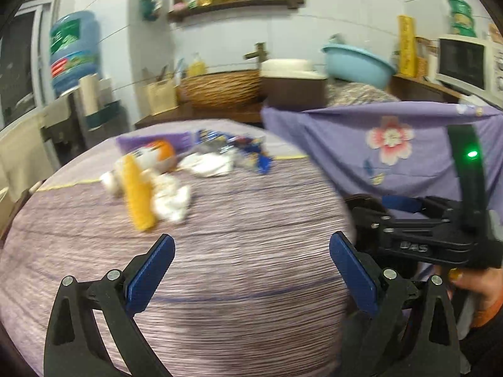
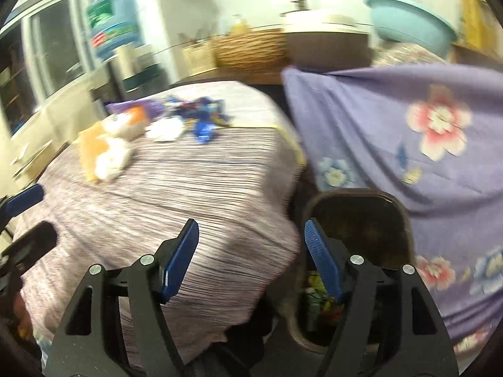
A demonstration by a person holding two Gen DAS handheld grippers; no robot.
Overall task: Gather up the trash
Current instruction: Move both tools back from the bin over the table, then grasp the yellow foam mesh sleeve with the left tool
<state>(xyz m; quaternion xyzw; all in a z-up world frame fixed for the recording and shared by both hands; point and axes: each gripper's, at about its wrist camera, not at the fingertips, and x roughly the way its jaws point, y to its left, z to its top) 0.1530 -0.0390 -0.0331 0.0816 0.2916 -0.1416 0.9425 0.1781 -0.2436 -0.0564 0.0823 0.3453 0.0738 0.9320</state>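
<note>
white crumpled tissues (image 1: 171, 201) lie in a loose heap of trash on the far half of the surface (image 1: 220, 251), touching a yellow wrapper (image 1: 138, 194) that lies tilted across them. just behind sits an orange and white packet (image 1: 157, 154), then another white tissue (image 1: 209, 163), then a cluster of blue wrappers (image 1: 251, 150) nearest the far edge. motion blur softens all of it, so no print can be read.

the surface wears a striped purplish cloth, bare on its near half. the left gripper (image 1: 251, 270) hovers over that bare part, its 2 blue fingers (image 1: 151, 273) wide apart with nothing between them. to its right, off the surface edge, the other tool shows side on with a green light, a hand (image 1: 478, 295) gripping its handle.

the right gripper (image 2: 251, 264) hangs over the right edge of the surface, fingers (image 2: 180, 260) apart and empty. beside that edge, lower down, stands a dark bin (image 2: 361, 207) with colourful scraps inside at the bottom. a purple flowered cloth (image 2: 408, 125) drapes over something right of the bin.

behind the surface, a counter carries a wicker basket (image 1: 220, 89) and a teal basin (image 1: 358, 62); a blue water jug (image 1: 75, 50) stands at the left.
</note>
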